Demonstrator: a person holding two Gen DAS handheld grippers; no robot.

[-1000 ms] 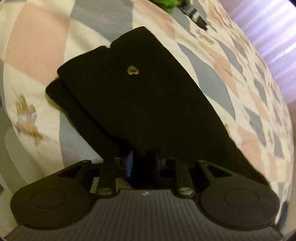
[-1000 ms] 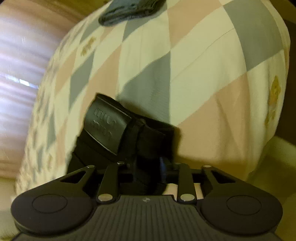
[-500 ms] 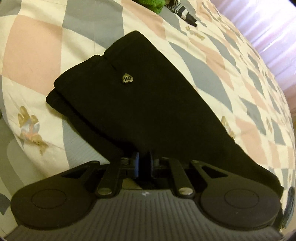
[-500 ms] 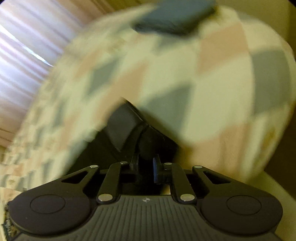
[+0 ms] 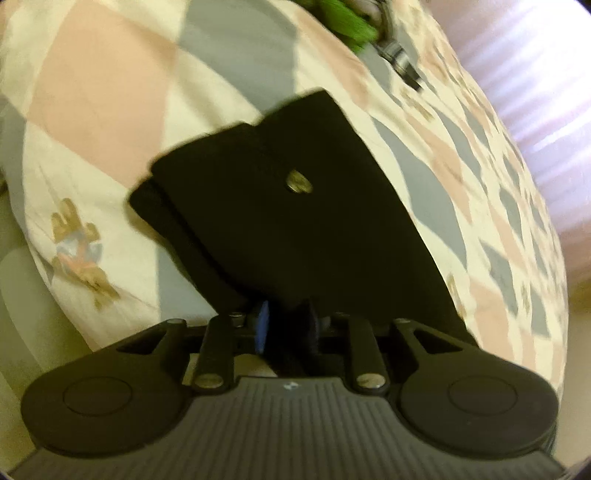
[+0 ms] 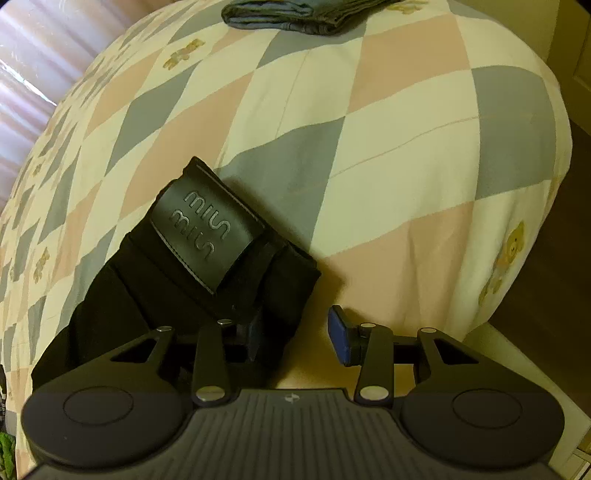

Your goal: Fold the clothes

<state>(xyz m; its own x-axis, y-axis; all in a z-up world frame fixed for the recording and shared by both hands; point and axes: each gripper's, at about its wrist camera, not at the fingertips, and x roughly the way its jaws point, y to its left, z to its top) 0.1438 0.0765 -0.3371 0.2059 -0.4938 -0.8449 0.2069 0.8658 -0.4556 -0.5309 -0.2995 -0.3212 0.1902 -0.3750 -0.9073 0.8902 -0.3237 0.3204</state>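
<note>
- My left gripper (image 5: 286, 325) points down at the near edge of the black garment (image 5: 291, 229), which lies folded lengthways on the checked quilt (image 5: 99, 88); a small metal heart charm (image 5: 298, 183) faces up on its top layer
- Half a second ago these jaws were pinched nearly together on that edge; now they are opening, with a narrow gap between the blue pad and the black one. Dark cloth sits right at the gap, but I cannot tell whether the pads still press on it
- The view has blurred and slid since then, so I judge this hand is on the move, probably coming off the cloth
- Far off at the top lie something green (image 5: 347, 26) and a striped item beside it, untouched
- My right gripper (image 6: 297, 334) is at the other end, by the waistband with its leather label (image 6: 207, 232). Its jaws were close together half a second ago; now they are opening and stand well apart
- A corner of the garment lies between the right pads but neither pad presses it: the left pad is hard against the cloth edge, the right pad is clear over bare quilt
- A folded grey piece (image 6: 295, 14) rests at the far edge of the bed
- With both ends being let go, I judge this fold is laid down and the next one, across the length, is still to do
</note>
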